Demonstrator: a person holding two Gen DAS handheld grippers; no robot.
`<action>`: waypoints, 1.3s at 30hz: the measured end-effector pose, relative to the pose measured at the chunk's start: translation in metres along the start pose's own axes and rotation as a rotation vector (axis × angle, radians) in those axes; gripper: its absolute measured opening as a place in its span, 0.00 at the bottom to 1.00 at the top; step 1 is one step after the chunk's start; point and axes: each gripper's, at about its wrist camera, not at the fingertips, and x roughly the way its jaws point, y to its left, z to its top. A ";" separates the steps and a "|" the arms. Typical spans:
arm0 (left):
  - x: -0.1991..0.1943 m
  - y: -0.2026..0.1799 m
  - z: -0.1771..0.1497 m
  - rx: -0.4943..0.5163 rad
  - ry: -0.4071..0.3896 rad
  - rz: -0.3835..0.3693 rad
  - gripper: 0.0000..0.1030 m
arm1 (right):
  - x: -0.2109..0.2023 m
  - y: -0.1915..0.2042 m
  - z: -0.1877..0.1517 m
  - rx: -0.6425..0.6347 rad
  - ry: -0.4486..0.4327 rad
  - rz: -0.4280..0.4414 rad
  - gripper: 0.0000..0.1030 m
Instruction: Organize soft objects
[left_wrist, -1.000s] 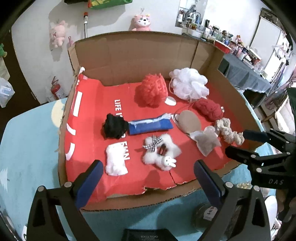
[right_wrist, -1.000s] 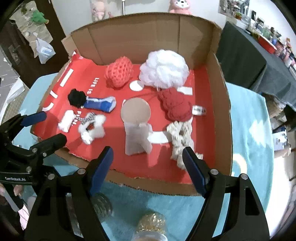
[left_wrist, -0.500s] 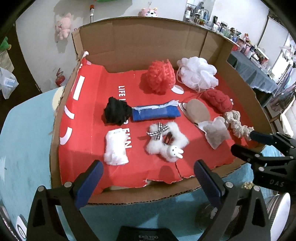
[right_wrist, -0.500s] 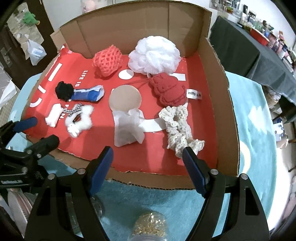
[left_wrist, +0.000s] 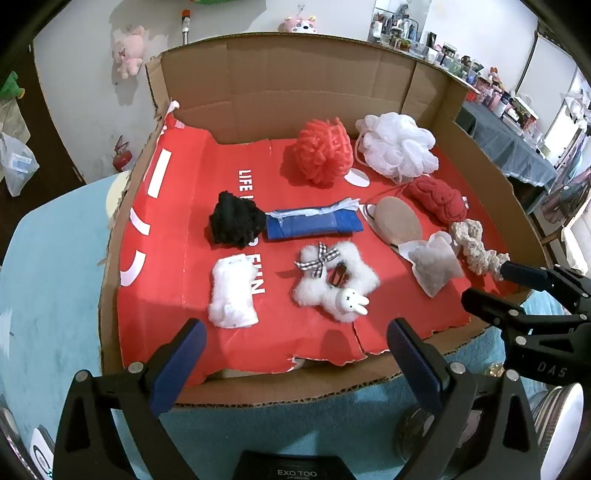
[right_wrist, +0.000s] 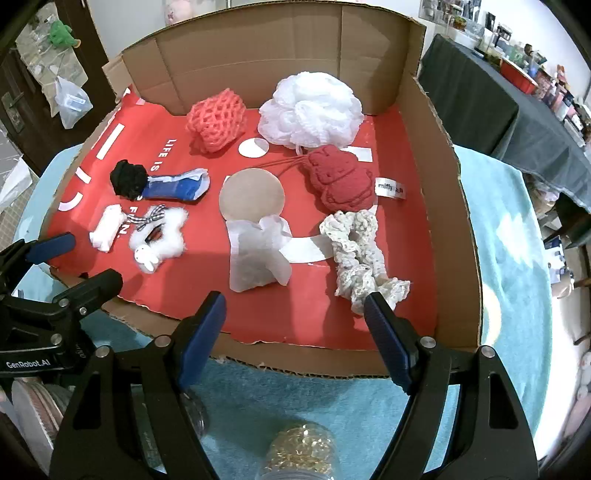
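Both the left gripper (left_wrist: 293, 350) and the right gripper (right_wrist: 295, 325) hover with jaws apart and empty over a tabletop (right_wrist: 509, 236) under a teal cloth, near jars (right_wrist: 301, 452). Beyond them, an open cardboard box (right_wrist: 439, 155) lined in red reading "LIFE IS FUN" holds the soft objects: a rabbit scrunchie (left_wrist: 334, 282), a cream scrunchie (right_wrist: 356, 251), a "miffy"-tagged red plush (right_wrist: 341, 179), and a white pouf (right_wrist: 310, 110). Plush toys (left_wrist: 127, 51) hang on the white wall behind.

Past my box I see a pink plush (left_wrist: 127, 51) hanging on the wall, a red fire extinguisher (left_wrist: 122, 157) below it, and a dark-clothed table (right_wrist: 491, 107) crowded with bottles.
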 end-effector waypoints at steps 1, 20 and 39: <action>0.000 0.000 0.000 -0.002 -0.001 0.001 0.97 | 0.000 0.000 0.000 -0.001 -0.001 -0.002 0.74; 0.001 0.003 -0.001 -0.019 0.000 0.001 0.97 | -0.002 0.000 -0.001 -0.005 -0.012 -0.013 0.74; 0.001 0.003 -0.001 -0.017 0.002 0.001 0.97 | -0.003 0.002 -0.002 -0.015 -0.020 -0.024 0.74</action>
